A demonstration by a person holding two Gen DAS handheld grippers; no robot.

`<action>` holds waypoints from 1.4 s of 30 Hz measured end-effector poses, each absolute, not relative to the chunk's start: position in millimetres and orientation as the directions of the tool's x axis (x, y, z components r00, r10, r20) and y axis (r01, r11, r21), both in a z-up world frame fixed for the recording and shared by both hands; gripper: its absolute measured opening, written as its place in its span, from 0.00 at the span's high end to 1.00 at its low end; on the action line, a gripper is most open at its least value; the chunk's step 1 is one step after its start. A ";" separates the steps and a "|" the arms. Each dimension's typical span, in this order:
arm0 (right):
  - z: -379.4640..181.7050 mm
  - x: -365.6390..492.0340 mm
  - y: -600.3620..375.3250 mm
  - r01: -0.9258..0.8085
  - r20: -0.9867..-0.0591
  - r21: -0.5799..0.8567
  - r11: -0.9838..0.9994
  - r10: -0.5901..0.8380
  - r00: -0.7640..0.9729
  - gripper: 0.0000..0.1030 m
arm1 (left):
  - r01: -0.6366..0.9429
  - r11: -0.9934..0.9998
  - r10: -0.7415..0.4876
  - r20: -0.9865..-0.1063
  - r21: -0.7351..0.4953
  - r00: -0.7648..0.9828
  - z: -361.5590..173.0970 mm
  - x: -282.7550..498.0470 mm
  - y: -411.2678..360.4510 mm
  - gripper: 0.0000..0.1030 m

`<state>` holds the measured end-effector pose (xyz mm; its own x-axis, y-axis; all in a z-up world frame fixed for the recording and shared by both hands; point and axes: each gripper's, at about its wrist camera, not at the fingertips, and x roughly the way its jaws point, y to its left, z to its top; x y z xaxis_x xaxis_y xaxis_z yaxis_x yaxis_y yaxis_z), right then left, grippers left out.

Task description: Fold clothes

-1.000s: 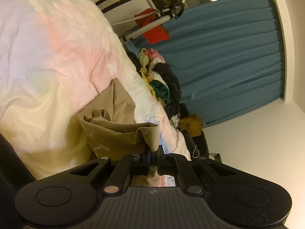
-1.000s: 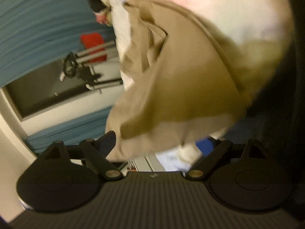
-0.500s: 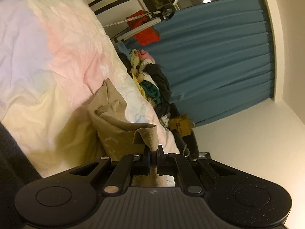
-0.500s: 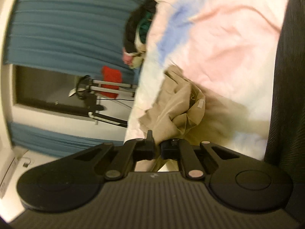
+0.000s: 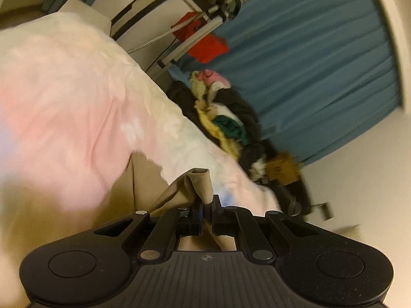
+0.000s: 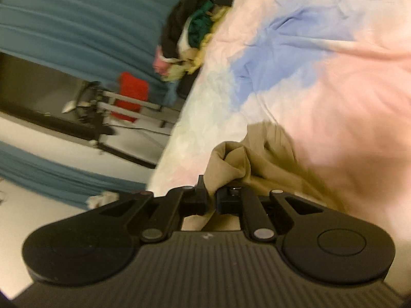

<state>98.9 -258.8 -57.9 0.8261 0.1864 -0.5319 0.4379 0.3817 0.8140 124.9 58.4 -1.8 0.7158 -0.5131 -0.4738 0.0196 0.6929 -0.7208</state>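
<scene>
A tan garment (image 5: 143, 179) lies on a bed covered by a pastel pink, white and blue duvet (image 5: 77, 97). My left gripper (image 5: 207, 206) is shut on a folded edge of the tan garment, which pokes up between its black fingers (image 5: 196, 213). In the right wrist view the same tan garment (image 6: 259, 161) bunches just ahead of my right gripper (image 6: 211, 200), which is shut on a fold of it. The rest of the cloth trails to the right over the duvet (image 6: 346, 82). Both views are motion-blurred.
A heap of mixed clothes (image 5: 221, 118) sits at the far edge of the bed, also in the right wrist view as the clothes heap (image 6: 195, 30). Behind it hang blue curtains (image 5: 321, 64) and a rack with a red item (image 5: 205, 45). A cardboard box (image 5: 280, 169) stands on the floor.
My right gripper closed on the tan garment, having been open a second ago. Both grippers have swung across the bed with the cloth, and the garment now lies flatter and closer to the fingers.
</scene>
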 end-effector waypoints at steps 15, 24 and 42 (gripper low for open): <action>-112.6 165.3 -279.2 0.269 -0.485 0.809 0.523 0.334 0.808 0.37 | 0.101 0.765 -0.501 -0.490 -0.636 0.713 -66.0 201.3 51.6 0.88; -68.5 129.0 -241.6 0.094 -0.447 0.675 0.732 0.305 0.841 0.28 | 0.301 0.852 -0.494 -0.467 -0.429 0.733 -34.5 162.0 31.1 0.20; -115.3 171.6 -203.8 0.065 -0.602 0.290 0.955 0.129 0.788 0.57 | 0.319 0.931 -0.356 -0.630 -0.178 0.690 -92.5 171.6 -7.7 0.28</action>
<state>171.6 -203.8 -115.3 0.7878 0.1289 -0.6023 0.0654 0.9548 0.2900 171.6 -7.7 -92.5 0.6897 -0.3564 -0.6304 0.3188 0.9310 -0.1776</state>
